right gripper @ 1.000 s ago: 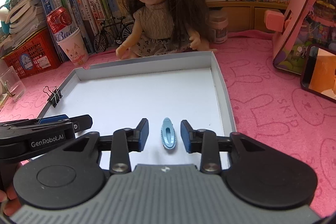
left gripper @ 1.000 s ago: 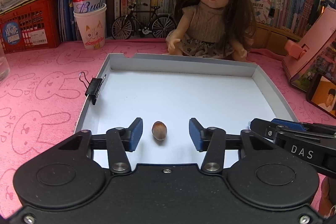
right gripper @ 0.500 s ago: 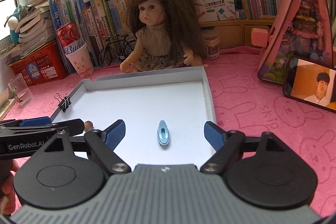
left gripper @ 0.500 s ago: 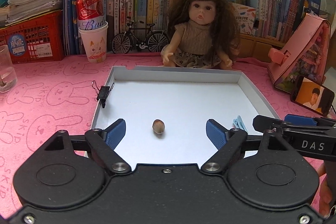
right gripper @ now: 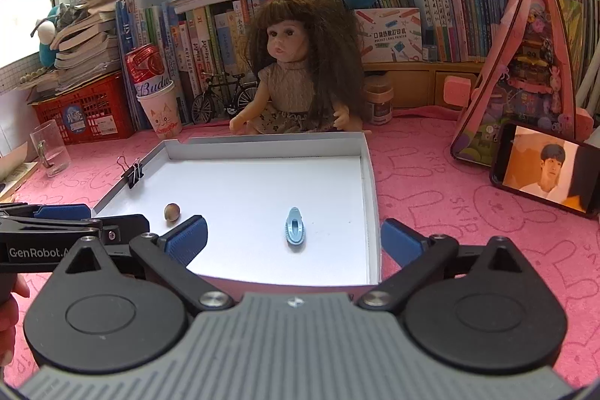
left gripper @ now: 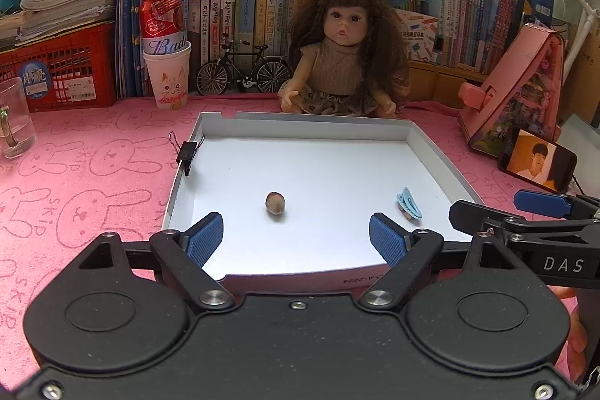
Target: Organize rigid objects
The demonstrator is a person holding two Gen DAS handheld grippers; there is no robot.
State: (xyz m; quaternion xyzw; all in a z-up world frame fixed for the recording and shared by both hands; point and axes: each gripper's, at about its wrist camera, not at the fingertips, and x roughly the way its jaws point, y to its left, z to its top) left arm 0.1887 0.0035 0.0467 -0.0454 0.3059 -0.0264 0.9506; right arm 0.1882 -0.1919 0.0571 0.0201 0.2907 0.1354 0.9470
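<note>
Pink tabletop (left gripper: 93,175), white tray (left gripper: 300,126) at centre. Nut (left gripper: 275,203) left, blue clip (right gripper: 295,231) right, well apart inside tray. Left gripper (left gripper: 296,238) and right gripper (right gripper: 294,242): fingers spread wide, holding nothing, at near rim.

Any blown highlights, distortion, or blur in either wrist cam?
Left wrist: barrel distortion bows the white tray; window behind the bookshelf top glares; nut sharp with a soft shadow. Right wrist: windows at upper left blown out; blue clip sharp; dark vignette in the corners.
</note>
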